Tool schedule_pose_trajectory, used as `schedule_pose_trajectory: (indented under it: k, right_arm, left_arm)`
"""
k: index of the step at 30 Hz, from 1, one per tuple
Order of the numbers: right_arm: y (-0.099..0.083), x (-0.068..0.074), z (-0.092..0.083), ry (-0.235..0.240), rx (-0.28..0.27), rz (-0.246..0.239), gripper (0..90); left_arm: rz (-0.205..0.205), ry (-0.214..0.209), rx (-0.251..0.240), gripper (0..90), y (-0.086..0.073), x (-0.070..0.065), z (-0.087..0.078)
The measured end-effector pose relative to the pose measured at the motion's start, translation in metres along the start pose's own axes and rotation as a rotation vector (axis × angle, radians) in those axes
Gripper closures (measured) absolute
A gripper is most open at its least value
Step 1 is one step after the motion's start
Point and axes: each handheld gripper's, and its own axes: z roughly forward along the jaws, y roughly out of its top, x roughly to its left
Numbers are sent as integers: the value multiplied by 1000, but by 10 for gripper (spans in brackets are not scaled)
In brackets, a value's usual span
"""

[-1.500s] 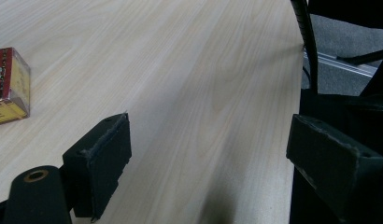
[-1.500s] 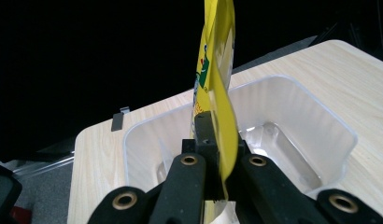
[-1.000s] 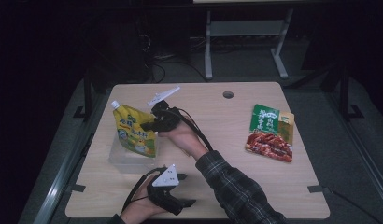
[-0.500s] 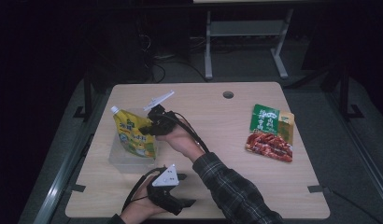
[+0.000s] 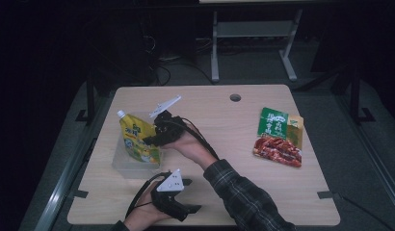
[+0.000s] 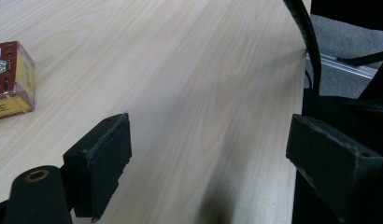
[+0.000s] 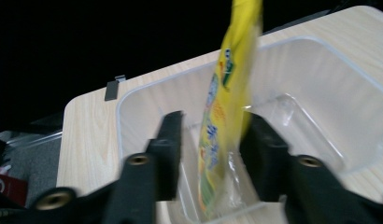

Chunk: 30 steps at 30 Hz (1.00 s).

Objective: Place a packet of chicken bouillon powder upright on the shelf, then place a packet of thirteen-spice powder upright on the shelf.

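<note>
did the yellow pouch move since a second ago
No. The yellow pouch stands in the clear bin as before; the right gripper's jaws have just been opening around it.

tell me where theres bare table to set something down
The widest bare stretch lies mid-table, between the yellow pouch in its clear bin and the red-green packet. The far edge around the round hole is free too. Crowded: the near-left corner, with the bin, right tool and left tool.

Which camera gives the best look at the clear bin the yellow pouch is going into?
The right gripper view: the bin shows its rim, walls and floor, with the pouch standing in it between the right gripper's jaws, which have just been opening. The high view shows the bin small, partly behind the pouch. The left gripper view looks across bare table.
</note>
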Motion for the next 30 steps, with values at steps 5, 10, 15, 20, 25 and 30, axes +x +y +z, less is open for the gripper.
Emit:
schedule_pose_trajectory:
  k: [5,10,15,20,25,30]
  right_arm:
    - [-5,-1,-15,-43,-6,9,454]
    - [-15,-6,-33,-83,-26,24,400]
    - [-28,-14,-47,-134,-33,60,366]
    - [-44,-24,-52,-187,-10,73,330]
    - [-60,-34,-49,-228,29,86,296]
    - [-77,-46,-38,-261,87,95,270]
  left_arm:
    - [-15,6,-2,137,-1,1,0]
    - [-19,7,0,137,-2,2,1]
    - [-21,9,4,137,-2,2,0]
    - [-34,11,1,137,-3,3,1]
    - [-25,14,5,137,-3,4,0]
    - [-33,11,-2,137,-3,3,0]
